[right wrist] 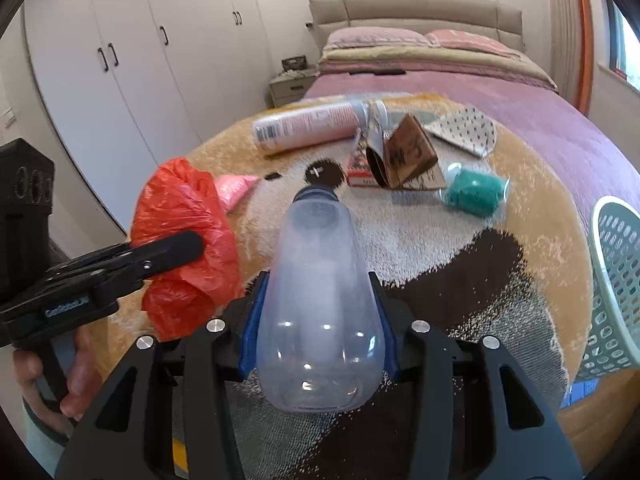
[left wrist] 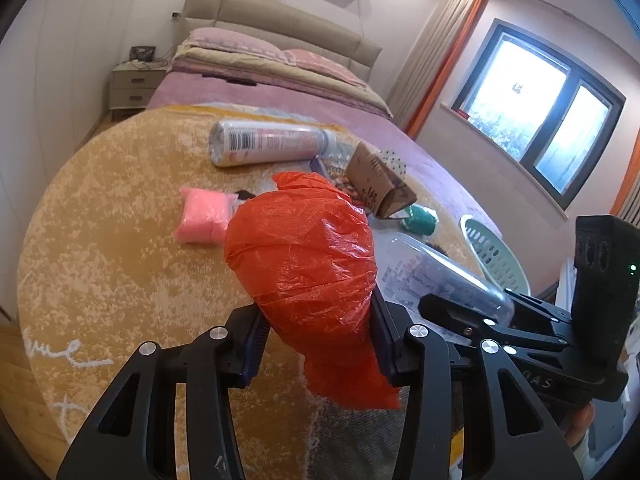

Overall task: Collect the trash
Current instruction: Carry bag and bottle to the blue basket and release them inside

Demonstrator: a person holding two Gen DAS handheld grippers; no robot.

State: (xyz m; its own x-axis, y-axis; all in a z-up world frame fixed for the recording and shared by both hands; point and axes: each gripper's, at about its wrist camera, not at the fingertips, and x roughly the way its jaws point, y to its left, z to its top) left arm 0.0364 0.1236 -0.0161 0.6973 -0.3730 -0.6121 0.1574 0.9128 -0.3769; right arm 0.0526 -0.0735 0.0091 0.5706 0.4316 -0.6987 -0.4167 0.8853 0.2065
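Observation:
My left gripper is shut on a crumpled red plastic bag and holds it above the round rug; the bag also shows in the right wrist view. My right gripper is shut on a clear plastic bottle, cap pointing away; the bottle shows in the left wrist view. On the rug lie a pink-white spray can, a pink packet, a brown cardboard piece, a teal bundle and a dotted wrapper.
A pale green perforated basket stands at the rug's right edge, also in the left wrist view. The yellow and brown round rug lies on the bed. White wardrobes, a nightstand and a window surround it.

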